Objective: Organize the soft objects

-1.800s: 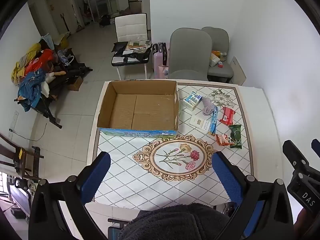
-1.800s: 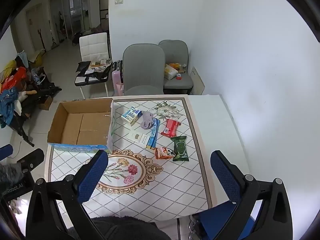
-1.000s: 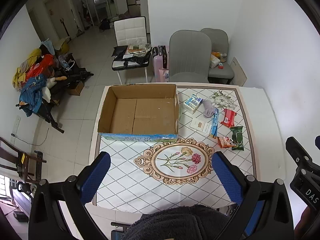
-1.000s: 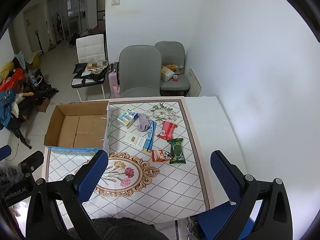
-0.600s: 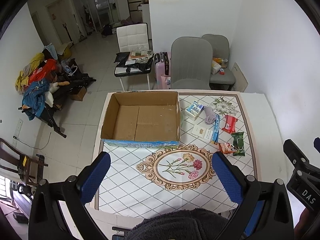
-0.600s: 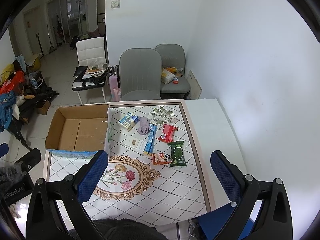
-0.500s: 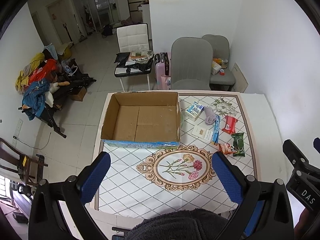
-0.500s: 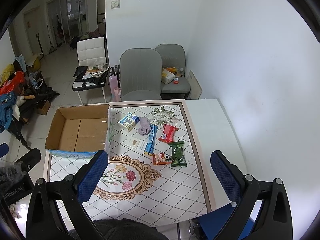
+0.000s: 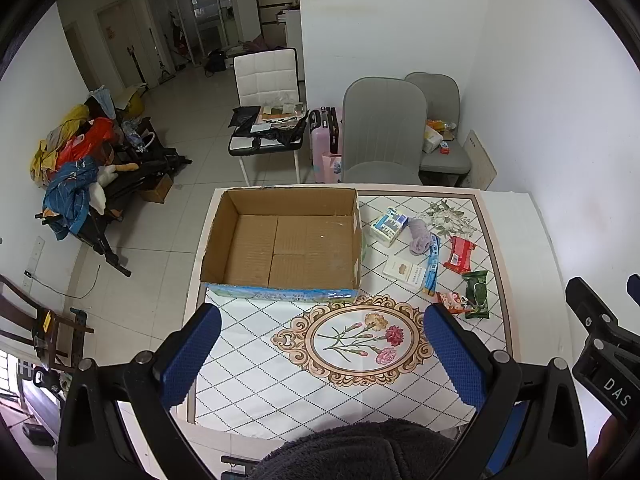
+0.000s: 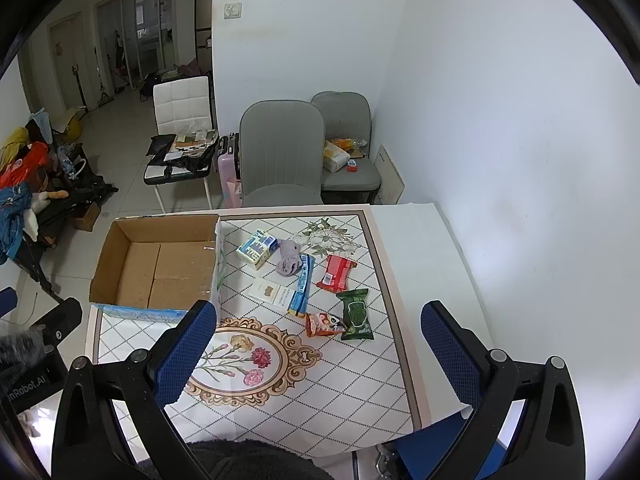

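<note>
We have pulled back, tabletop (image 9: 516, 216) smaller | one box (image 9: 280, 240), seven items ahead: one sock (image 10: 289, 263), six packets | left gripper (image 9: 320, 354), right gripper (image 10: 318, 354) fingers spread, holding nothing

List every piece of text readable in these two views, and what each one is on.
"DAS": on the right gripper housing, seen at the left wrist view's right edge.
"nRobot.AI", cut off at the start: on the left gripper housing, in the right wrist view.
Print on the red packet, green packet, blue-white box and cardboard box: too small to read.
</note>
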